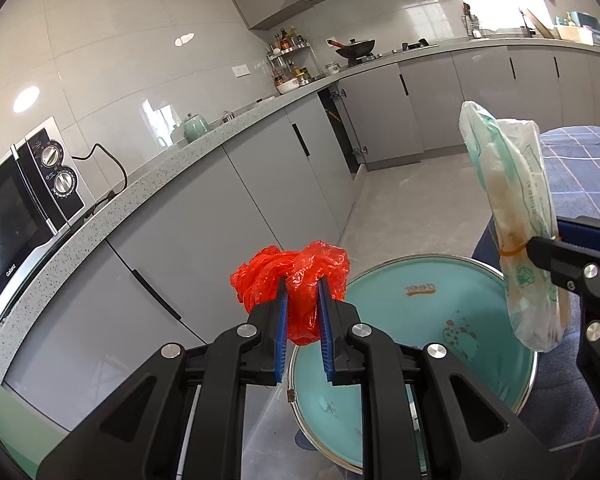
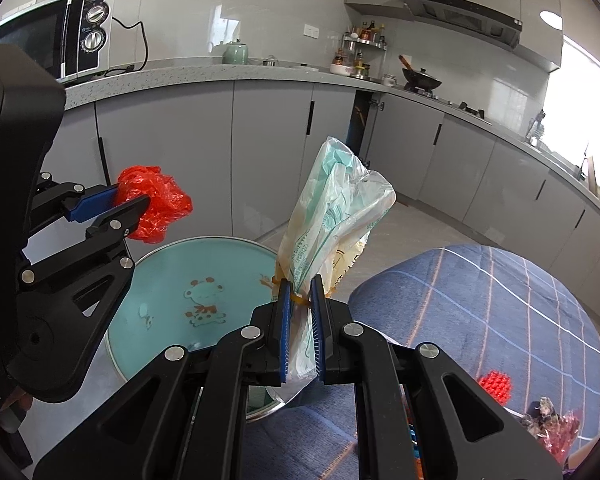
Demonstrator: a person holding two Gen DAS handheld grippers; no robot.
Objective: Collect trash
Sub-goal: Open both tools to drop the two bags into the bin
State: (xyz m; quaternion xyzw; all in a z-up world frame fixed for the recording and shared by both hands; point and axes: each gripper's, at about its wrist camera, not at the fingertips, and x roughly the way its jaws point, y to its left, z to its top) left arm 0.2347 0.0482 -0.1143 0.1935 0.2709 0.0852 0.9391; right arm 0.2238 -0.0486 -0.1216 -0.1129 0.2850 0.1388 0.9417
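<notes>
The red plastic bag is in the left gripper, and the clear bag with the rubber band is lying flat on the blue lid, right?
Not quite. The red plastic bag is in the left gripper, but the clear bag isn't lying on the blue lid. The right gripper holds it upright above the lid, pinched near its rubber band, as the right wrist view shows.

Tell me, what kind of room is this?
It's a home kitchen. A long speckled grey countertop runs above plain grey cabinets, a silver and black microwave sits on it, and a black wok rests on the stove under a dark range hood.
</notes>
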